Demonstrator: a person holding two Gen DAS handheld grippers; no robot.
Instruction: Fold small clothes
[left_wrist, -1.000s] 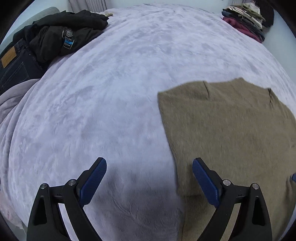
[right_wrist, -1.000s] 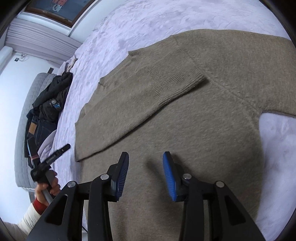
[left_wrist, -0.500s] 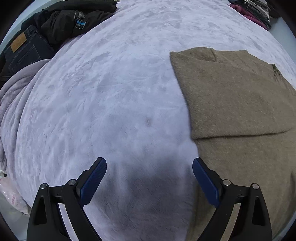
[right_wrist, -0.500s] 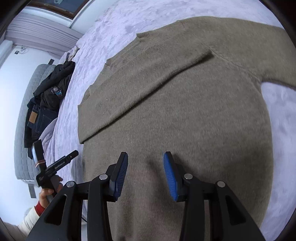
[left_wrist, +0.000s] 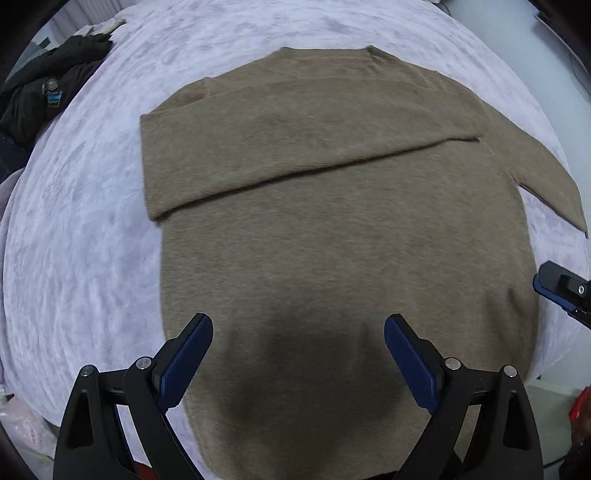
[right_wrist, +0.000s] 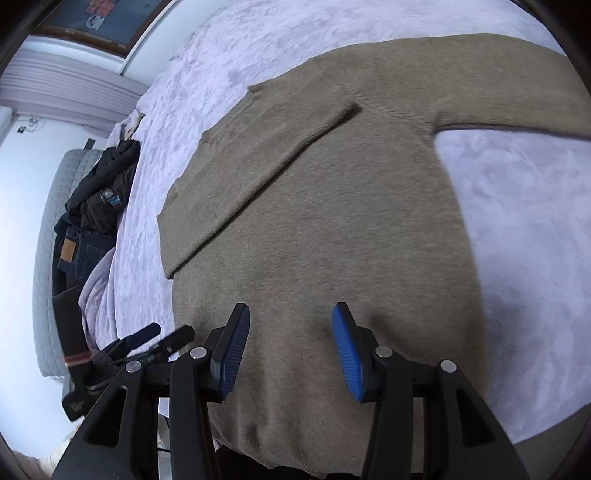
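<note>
A tan knit sweater (left_wrist: 332, 221) lies flat on the lilac bed cover (left_wrist: 74, 221). Its left sleeve (left_wrist: 295, 147) is folded across the chest; its right sleeve (left_wrist: 535, 166) stretches out to the side. My left gripper (left_wrist: 298, 354) is open and empty above the sweater's lower body near the hem. My right gripper (right_wrist: 290, 343) is open and empty, also above the lower body of the sweater (right_wrist: 332, 221). The right gripper's tip also shows at the right edge of the left wrist view (left_wrist: 557, 291), and the left gripper shows at the lower left of the right wrist view (right_wrist: 147, 343).
A pile of dark clothes (left_wrist: 40, 96) with jeans (right_wrist: 74, 254) lies at the bed's far left. A grey padded headboard (right_wrist: 48, 229) stands beyond it. The bed's near edge runs under both grippers.
The left gripper has swung right, from over bare bed cover to over the sweater's lower body. The right gripper has drawn back toward the hem. Both stay open.
</note>
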